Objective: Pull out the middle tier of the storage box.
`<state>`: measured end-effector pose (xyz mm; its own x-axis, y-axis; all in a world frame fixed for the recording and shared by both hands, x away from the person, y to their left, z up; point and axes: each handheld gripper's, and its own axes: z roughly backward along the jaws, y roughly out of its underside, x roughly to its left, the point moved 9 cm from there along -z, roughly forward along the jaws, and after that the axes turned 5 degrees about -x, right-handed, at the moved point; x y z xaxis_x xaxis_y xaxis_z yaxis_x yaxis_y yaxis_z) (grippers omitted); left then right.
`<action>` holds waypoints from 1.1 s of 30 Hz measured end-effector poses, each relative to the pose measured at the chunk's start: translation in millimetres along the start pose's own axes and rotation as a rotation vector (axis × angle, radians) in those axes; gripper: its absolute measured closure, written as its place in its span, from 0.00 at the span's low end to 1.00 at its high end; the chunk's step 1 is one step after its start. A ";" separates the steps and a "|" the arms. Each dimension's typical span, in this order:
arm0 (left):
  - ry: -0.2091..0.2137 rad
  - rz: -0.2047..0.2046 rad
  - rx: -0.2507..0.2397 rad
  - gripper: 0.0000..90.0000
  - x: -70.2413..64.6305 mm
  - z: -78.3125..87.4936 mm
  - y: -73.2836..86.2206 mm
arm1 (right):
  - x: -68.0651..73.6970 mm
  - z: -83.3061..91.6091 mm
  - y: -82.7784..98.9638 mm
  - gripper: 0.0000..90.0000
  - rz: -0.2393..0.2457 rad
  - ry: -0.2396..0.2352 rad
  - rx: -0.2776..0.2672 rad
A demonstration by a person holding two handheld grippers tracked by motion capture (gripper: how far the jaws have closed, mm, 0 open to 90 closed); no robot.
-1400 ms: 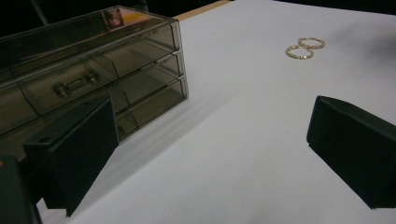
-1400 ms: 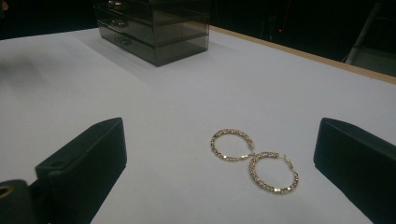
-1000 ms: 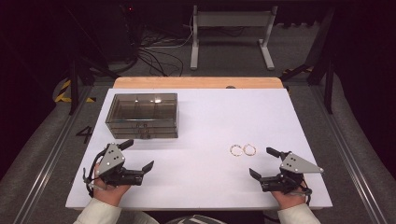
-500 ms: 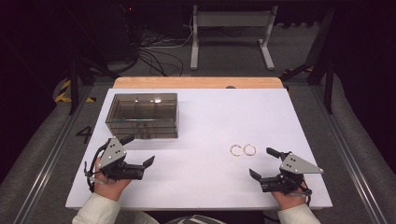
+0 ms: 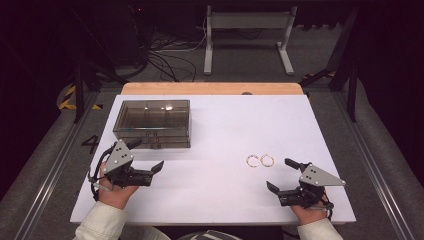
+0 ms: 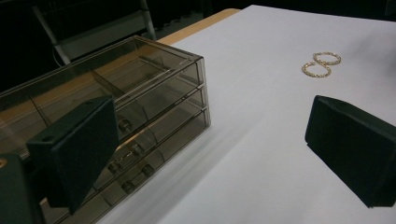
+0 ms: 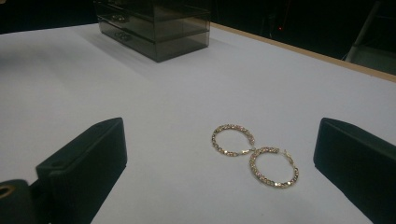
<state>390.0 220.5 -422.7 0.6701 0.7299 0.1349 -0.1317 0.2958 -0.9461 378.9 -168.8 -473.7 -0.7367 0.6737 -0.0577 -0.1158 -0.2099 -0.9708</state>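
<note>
A smoky clear drawer box (image 5: 152,123) stands at the back left of the white board (image 5: 235,125). Its front shows stacked drawers with small knobs in the left gripper view (image 6: 140,116). Two gold hoop earrings (image 5: 260,160) lie side by side, touching, right of centre. My left gripper (image 5: 147,154) is open just in front of the box, one jaw close to its front, holding nothing. My right gripper (image 5: 279,174) is open a little nearer than the earrings, also holding nothing. In the right gripper view the earrings (image 7: 254,154) lie just ahead between the two spread jaws, with the box (image 7: 154,28) far off.
A wooden strip (image 5: 212,88) runs along the far edge of the board. Beyond it are a dark floor, cables and a metal stand (image 5: 247,30). Grey rails flank the board on both sides. The earrings (image 6: 321,64) show far to the right in the left gripper view.
My left gripper has moved forward toward the front of the drawer box. The right gripper and the earrings have stayed put.
</note>
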 end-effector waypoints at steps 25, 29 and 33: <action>-0.085 -0.391 0.175 0.08 -0.1 4.4 19.5 | 0.3 -1.7 1.1 0.04 -0.003 -0.005 0.003; -0.096 -0.426 0.171 0.09 0.6 3.7 19.2 | 0.1 -1.5 1.2 0.04 -0.003 -0.004 0.004; -0.118 -0.464 0.177 0.12 1.4 3.6 20.4 | 0.4 -1.4 1.1 0.04 -0.003 -0.005 0.004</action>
<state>385.6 229.8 -440.8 0.6018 0.5588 0.5706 0.0315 0.6973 -0.7160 379.4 -167.8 -475.1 -0.7399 0.6706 -0.0541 -0.1201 -0.2107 -0.9701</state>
